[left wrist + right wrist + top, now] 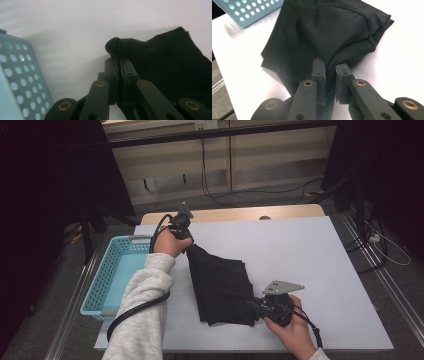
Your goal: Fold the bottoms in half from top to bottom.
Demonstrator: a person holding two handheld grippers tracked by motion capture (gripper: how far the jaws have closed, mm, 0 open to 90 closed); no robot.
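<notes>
Both grippers, right (254, 306) and left (187, 241), pinch black cloth (220, 282) beside blue basket (116, 270).

Room dim, corners black around table (300, 250). Tabletop lit evenly from above, soft shadow beside basket (17, 75). Gripper views hazy; black cloth (324, 32) swallows detail.

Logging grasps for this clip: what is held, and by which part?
Both hold the black cloth: left gripper pinches its far corner, right gripper its near edge.
</notes>
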